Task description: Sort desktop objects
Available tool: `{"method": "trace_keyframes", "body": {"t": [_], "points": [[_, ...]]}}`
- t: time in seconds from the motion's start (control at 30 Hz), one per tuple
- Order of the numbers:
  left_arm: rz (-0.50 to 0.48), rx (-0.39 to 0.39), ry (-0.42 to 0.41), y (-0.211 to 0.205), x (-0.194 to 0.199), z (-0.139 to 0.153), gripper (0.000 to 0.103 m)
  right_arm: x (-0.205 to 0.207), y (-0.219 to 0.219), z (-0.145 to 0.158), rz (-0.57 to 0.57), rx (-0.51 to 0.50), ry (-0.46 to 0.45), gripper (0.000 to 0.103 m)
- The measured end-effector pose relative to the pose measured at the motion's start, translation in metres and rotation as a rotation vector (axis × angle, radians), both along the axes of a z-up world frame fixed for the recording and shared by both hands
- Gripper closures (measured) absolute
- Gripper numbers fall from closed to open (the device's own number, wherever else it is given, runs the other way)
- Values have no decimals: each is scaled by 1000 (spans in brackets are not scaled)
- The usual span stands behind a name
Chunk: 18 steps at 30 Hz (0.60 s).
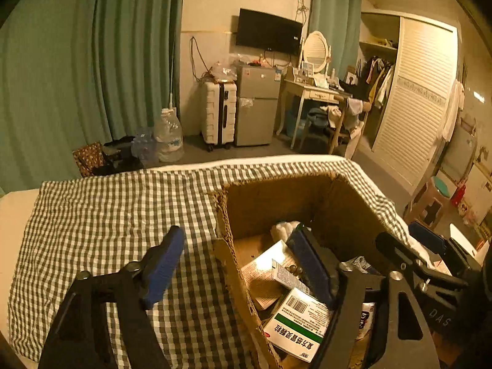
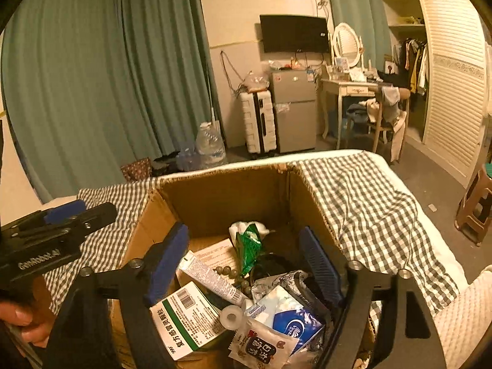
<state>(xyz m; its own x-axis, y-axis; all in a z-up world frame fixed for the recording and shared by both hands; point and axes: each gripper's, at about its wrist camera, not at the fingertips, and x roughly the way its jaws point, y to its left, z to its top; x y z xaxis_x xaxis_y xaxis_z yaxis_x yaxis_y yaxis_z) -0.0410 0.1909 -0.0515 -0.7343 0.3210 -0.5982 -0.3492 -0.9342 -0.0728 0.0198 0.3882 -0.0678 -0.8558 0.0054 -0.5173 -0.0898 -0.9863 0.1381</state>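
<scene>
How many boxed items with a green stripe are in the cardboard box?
1. The green-striped medicine box lies at the near left of the cardboard box, beside a tube and a blue tissue pack. More may be buried under the pile.

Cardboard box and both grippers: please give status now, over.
Left gripper open, astride the near box wall. Right gripper open, empty, above the contents. Cardboard box on checked cloth, holding medicine carton, tube, packets. Nothing in the way.
</scene>
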Motion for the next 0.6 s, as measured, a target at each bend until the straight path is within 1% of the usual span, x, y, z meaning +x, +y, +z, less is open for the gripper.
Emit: {"method": "trace_keyframes", "body": {"t": [0.07, 0.17, 0.23, 0.27, 0.3, 0.37, 0.5, 0.6], "points": [[4, 4, 24, -10, 7, 12, 18, 8, -1, 5, -31, 14, 30, 0], [5, 25, 53, -22, 17, 31, 16, 23, -5, 16, -89, 40, 70, 0], [14, 44, 77, -34, 25, 46, 9, 34, -10, 24, -111, 47, 91, 0], [18, 50, 89, -38, 29, 51, 3, 39, -13, 29, -108, 49, 106, 0], [22, 53, 106, -43, 34, 59, 0, 42, -14, 33, -106, 50, 113, 0], [28, 41, 130, -50, 42, 69, 0, 48, -17, 40, -106, 45, 123, 0], [39, 0, 178, -70, 61, 91, 0, 59, -25, 54, -84, -7, 130, 0], [51, -11, 198, -90, 73, 104, 0, 66, -39, 64, -85, 2, 134, 0]]}}
